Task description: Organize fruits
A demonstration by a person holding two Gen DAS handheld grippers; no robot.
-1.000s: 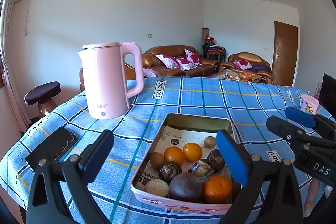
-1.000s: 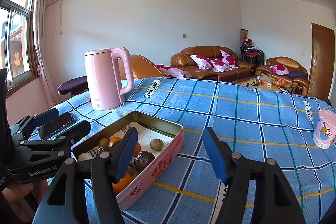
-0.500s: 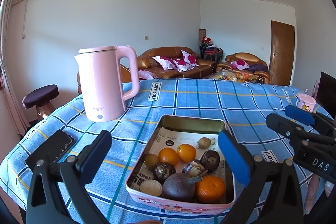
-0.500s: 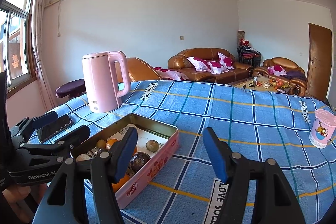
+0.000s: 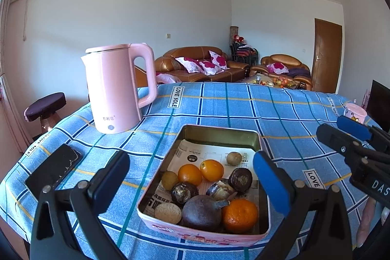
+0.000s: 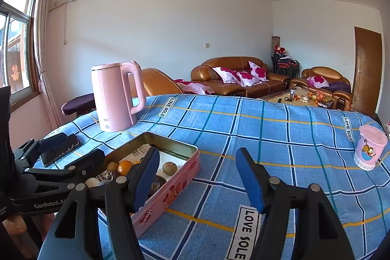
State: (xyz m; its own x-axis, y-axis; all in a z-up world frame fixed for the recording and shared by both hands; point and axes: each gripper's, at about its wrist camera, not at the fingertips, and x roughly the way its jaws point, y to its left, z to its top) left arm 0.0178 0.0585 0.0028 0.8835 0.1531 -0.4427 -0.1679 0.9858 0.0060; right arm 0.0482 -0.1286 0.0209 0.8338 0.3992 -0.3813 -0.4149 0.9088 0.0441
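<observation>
A pink tin box (image 5: 219, 129) lined with printed paper sits on the blue checked tablecloth. It holds several fruits, among them a large orange (image 5: 240, 215), two small oranges (image 5: 189, 173), a dark purple fruit (image 5: 201, 212) and a brown one (image 5: 234, 158). My left gripper (image 5: 190, 158) hovers open just in front of the tin, nothing between its fingers. My right gripper (image 6: 197, 152) is open and empty to the right of the tin (image 6: 170, 191). Each gripper shows in the other's view, the right gripper (image 5: 329, 125) and the left gripper (image 6: 87, 146).
A pink kettle (image 5: 117, 89) stands behind the tin on the left, with a black phone (image 5: 52, 168) lying in front of it. A pink cartoon cup (image 6: 370, 150) stands at the table's far right. Bare blue cloth (image 6: 268, 138) stretches between tin and cup.
</observation>
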